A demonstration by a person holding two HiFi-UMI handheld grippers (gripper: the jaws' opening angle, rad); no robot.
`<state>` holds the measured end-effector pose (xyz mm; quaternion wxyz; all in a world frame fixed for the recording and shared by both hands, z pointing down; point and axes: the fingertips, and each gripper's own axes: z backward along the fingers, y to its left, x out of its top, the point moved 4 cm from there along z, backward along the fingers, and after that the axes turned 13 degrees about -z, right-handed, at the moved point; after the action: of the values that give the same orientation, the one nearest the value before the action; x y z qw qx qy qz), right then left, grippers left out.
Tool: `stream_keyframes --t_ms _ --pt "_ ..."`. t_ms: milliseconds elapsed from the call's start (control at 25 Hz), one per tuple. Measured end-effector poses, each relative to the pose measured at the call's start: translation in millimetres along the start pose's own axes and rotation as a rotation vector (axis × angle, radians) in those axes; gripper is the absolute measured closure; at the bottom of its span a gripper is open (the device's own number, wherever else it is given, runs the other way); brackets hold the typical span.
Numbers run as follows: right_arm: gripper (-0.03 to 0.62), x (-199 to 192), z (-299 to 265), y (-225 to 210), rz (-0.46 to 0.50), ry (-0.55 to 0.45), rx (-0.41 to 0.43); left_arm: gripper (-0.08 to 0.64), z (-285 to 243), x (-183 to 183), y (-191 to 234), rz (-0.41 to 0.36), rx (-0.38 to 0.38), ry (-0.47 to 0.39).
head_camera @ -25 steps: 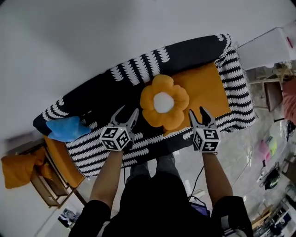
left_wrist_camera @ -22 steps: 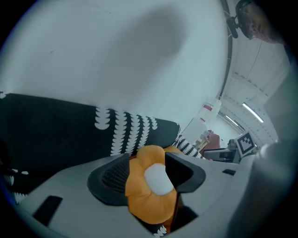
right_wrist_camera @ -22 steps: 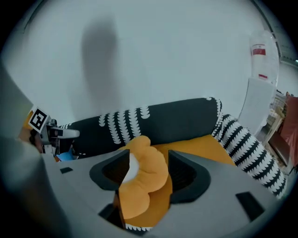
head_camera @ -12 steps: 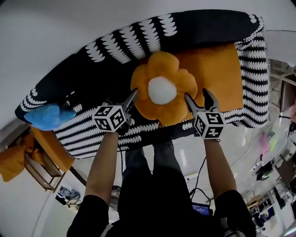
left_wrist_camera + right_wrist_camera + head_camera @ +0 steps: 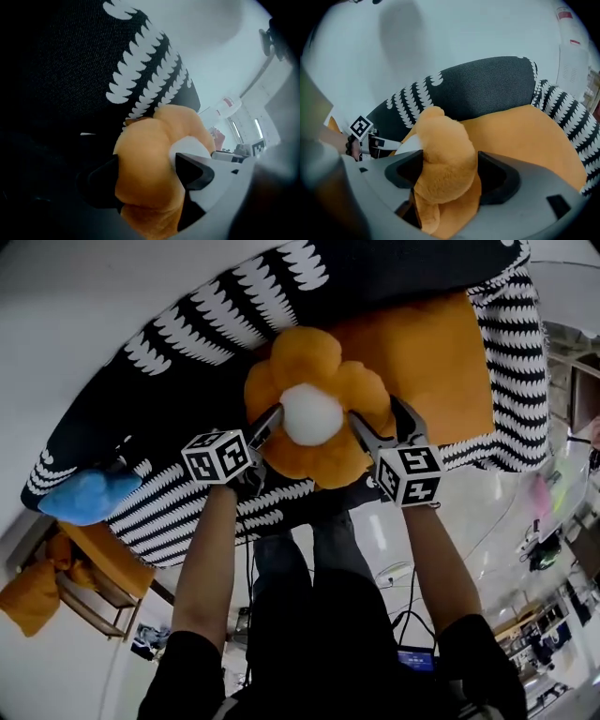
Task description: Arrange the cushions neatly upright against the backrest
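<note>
Flower cushion (image 5: 314, 362), where's it sitting right now? Can't work it out from the head view tbh. (OP)

Biggest thing first: the sofa (image 5: 187, 512). It's got black-and-white stripes on the seat and a black backrest (image 5: 403, 277) with white leafy stripes running along behind. The flower cushion is on the seat around the middle, out in front of the backrest. Its right side overlaps the orange square cushion (image 5: 431, 362). (reply)

Is the square one standing up or lying flat? (OP)

Honestly can't tell. It fills the seat's right end, touching the backrest and the striped armrest (image 5: 511, 381). Then there's a smaller blue cushion (image 5: 84, 495) way off at the left end, well apart from the other two. (reply)

And the grippers? (OP)

Both are at the flower, one on each side of its white centre (image 5: 309, 413). Left gripper (image 5: 147, 176): the jaws have just been opening and are spread wide, with a fat orange petal filling the gap between them. Right gripper (image 5: 450, 173): same deal, jaws just been opening and wide apart, with a petal stuffed between them and brushing both inner faces. Doesn't look squeezed on either side, the plush just bulges past the jaws. (reply)
</note>
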<state>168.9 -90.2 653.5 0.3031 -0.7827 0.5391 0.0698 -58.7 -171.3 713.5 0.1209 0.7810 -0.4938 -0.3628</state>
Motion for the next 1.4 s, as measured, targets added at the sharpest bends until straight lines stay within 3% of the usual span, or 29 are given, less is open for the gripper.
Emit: stream_keyframes --t_ms 80,160,360,760,1080,1400 --pt "0.221 -4 -2 1 -0.026 0.021 -0.011 0.186 -1 -1 -1 -0.002 0.006 0.017" --pt "0.282 -6 -3 2 -0.049 0.040 -0.026 0.273 2 1 -3 -0.006 0.008 0.011" --pt "0.382 -2 8 25 0.057 0.003 -0.073 0.338 24 -6 -13 -0.035 0.019 -0.055" --pt "0.388 -27 9 137 0.223 0.001 0.050 0.344 143 -41 30 0.023 0.203 -0.257" --pt "0.385 -34 -14 259 0.353 -0.052 0.208 0.350 274 -45 81 0.046 0.376 -0.451" --pt "0.383 -25 -41 327 0.430 -0.114 0.208 0.371 331 -31 125 0.017 0.400 -0.572"
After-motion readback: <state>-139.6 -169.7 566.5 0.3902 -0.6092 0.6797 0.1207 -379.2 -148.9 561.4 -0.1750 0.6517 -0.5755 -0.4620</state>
